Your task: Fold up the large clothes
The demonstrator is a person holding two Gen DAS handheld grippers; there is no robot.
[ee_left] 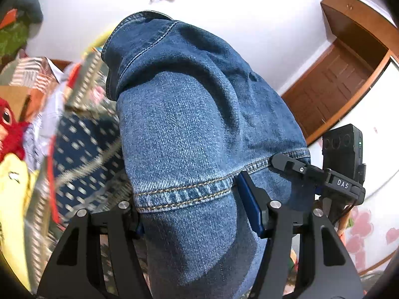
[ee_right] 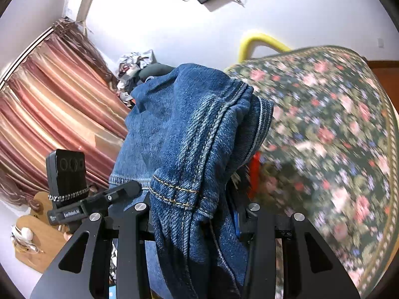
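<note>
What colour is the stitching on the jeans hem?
Tan-gold stitching on blue jeans, clearest in the left wrist view.

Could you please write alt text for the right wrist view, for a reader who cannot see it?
The right gripper is shut on a bunched pair of blue jeans, its jaws clamping a stitched hem, with the denim filling the middle of the frame. Behind lie a blurred floral bedspread on the right and striped pink curtains on the left, below a white wall.
</note>
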